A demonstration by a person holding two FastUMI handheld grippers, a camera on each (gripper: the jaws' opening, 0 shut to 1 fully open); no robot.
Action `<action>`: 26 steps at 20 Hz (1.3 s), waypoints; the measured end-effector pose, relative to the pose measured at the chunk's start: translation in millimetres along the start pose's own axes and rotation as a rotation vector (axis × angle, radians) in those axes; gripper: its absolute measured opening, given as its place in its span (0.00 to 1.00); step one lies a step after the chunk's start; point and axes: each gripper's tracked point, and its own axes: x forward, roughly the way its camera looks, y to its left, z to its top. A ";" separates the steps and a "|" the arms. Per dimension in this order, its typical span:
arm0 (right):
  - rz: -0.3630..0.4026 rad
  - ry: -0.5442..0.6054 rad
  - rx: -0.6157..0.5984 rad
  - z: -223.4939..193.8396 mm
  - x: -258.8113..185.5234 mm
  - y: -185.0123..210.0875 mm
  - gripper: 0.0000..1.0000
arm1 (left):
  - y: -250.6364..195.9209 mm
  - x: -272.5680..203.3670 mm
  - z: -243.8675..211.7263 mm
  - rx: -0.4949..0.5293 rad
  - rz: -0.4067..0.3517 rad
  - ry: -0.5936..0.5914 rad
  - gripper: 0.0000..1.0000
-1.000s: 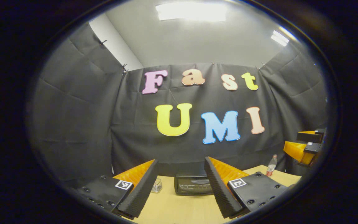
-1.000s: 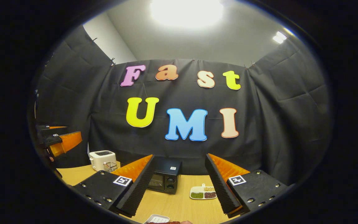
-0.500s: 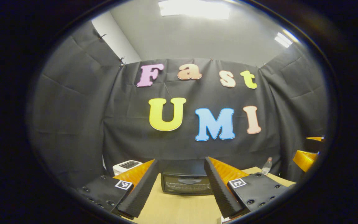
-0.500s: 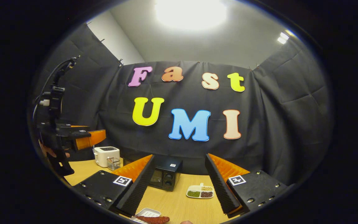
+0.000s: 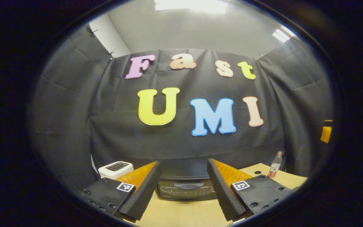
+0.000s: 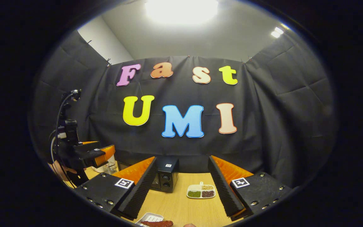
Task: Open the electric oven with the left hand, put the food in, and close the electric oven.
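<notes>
The black electric oven [image 5: 186,186] stands on the wooden table with its door closed, straight ahead between the open fingers of my left gripper [image 5: 183,189]. In the right gripper view the oven [image 6: 166,176] sits left of centre at the back, and the left gripper [image 6: 88,154], held by a hand, hovers to its left. My right gripper [image 6: 181,189] is open and holds nothing. A reddish piece of food [image 6: 158,223] lies on a white tray [image 6: 150,218] near the table's front edge, below the right gripper.
A white toaster [image 5: 116,168] stands left of the oven. A bottle with a red label [image 5: 274,168] is at the right rear. A white divided dish with green, brown and tan grains [image 6: 201,192] lies right of the oven. The black cloth wall closes the back.
My left gripper has moved closer to the oven, which looks larger and sits centred between its fingers. In the right gripper view the left gripper has come down and nearer the oven.
</notes>
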 end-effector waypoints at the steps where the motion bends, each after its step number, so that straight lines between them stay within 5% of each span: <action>1: -0.026 0.011 -0.009 -2.4 6.0 -2.9 0.97 | 1.5 15.8 -10.3 -0.003 -0.011 0.010 1.00; 6: -0.120 0.055 -0.033 -4.9 21.1 -6.7 0.97 | 0.8 84.5 -64.7 -0.039 -0.069 0.058 0.94; 9: -0.165 0.079 -0.047 -9.2 28.1 -7.3 0.97 | -6.0 114.6 -99.9 -0.046 -0.107 0.094 1.00; 15: -0.206 0.128 -0.059 -16.9 30.9 -4.6 0.97 | -14.2 155.6 -164.2 -0.030 -0.128 0.186 0.97; 20: -0.216 0.121 -0.074 -13.1 30.1 -5.5 0.97 | -12.1 159.0 -179.3 -0.002 -0.117 0.201 1.00; 22: -0.204 0.113 -0.077 -11.2 30.6 -3.3 0.97 | -12.4 152.0 -181.4 -0.015 -0.113 0.193 0.94; 23: -0.187 0.106 -0.073 -9.3 29.5 -0.5 0.97 | -11.6 147.2 -185.1 -0.022 -0.113 0.202 1.00; 24: -0.176 0.102 -0.074 -7.4 29.4 1.5 0.97 | -10.9 139.3 -183.0 -0.023 -0.115 0.196 0.94; 26: -0.154 0.099 -0.081 -7.2 29.0 1.0 0.97 | -10.5 127.8 -185.8 -0.016 -0.113 0.205 1.00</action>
